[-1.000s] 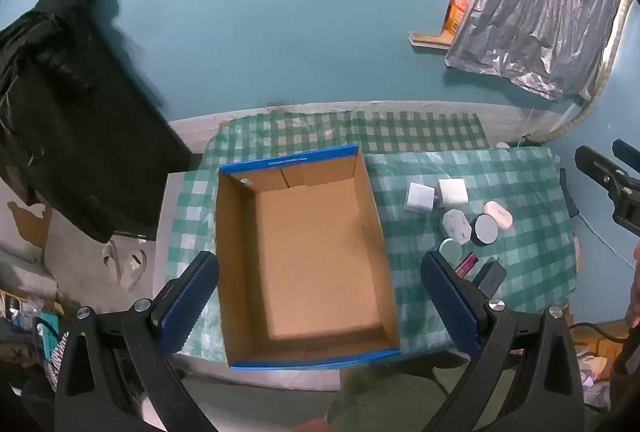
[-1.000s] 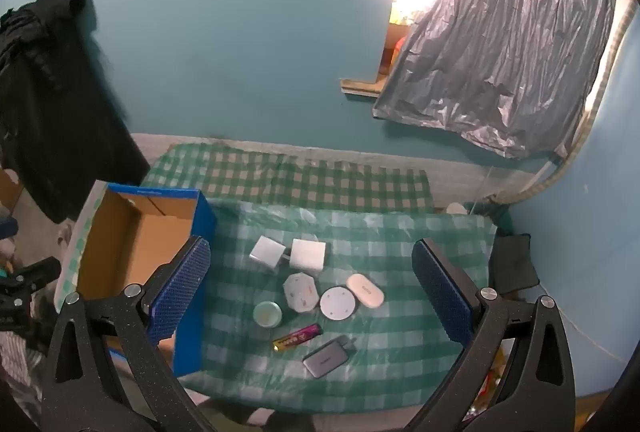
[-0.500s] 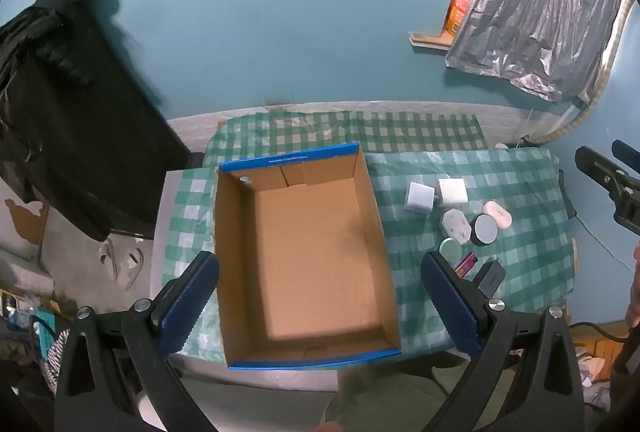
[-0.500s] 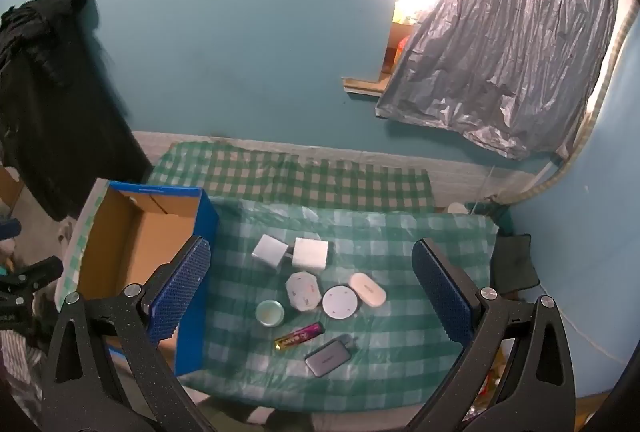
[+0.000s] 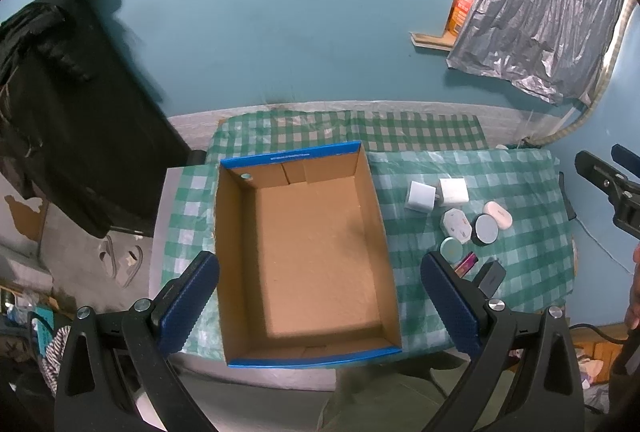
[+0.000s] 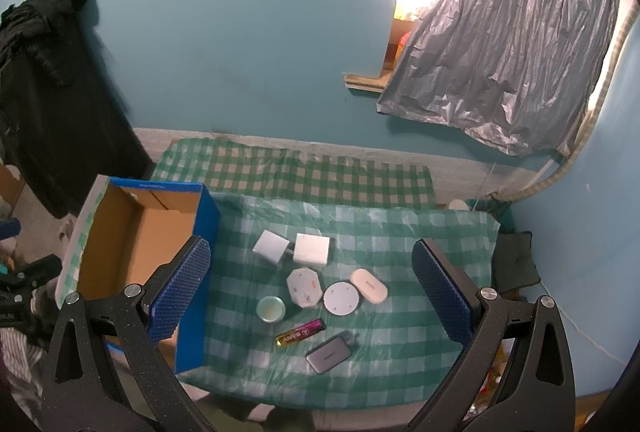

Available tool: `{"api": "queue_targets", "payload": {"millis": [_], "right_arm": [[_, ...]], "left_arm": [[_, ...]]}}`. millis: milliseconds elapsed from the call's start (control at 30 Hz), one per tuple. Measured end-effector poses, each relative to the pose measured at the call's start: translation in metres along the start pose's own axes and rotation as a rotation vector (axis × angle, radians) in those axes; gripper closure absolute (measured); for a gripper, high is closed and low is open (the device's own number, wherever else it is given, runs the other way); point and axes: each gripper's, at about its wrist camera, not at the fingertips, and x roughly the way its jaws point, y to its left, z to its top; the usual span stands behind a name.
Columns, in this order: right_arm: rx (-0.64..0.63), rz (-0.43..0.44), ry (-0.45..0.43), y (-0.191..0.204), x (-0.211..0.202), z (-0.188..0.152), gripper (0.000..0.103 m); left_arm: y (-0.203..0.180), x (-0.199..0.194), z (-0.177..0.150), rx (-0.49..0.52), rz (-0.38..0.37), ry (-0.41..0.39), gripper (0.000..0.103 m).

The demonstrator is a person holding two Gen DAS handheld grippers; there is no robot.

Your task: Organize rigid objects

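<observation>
the left gripper hung above the open cardboard box, its blue-padded fingers spread wide with nothing between them. the box, brown inside with blue rim edges, rested on the green checked tablecloth and held nothing visible.

the right gripper hung above the cluster of small objects, its fingers likewise spread wide and holding nothing. in the right wrist view the box sat at 9 o'clock from the cluster, and the cloth lay under both.

object layout, right wrist view:
- two white cubes and at the 12 o'clock edge of the cluster, just beside each other.
- white octagonal case near the centre.
- white round disc at 3 o'clock of the case, touching or nearly touching it.
- white oval case at 3 o'clock of the disc.
- pale green round lid at 8 o'clock of the octagonal case.
- battery, magenta and yellow, lying flat at 6 o'clock.
- grey rectangular device just beyond the battery, at 5 o'clock.

all objects lay outside the box.
</observation>
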Motion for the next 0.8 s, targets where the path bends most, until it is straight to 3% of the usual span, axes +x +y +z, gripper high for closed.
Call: {"api": "queue_targets", "payload": {"millis": [800], "right_arm": [[0.002, -0.001, 0.004, -0.0015, -0.0011, -0.0004, 0.002]], "left_arm": [[0.0018, 0.0019, -0.0014, 0.004, -0.007, 0.006, 0.002]]}}
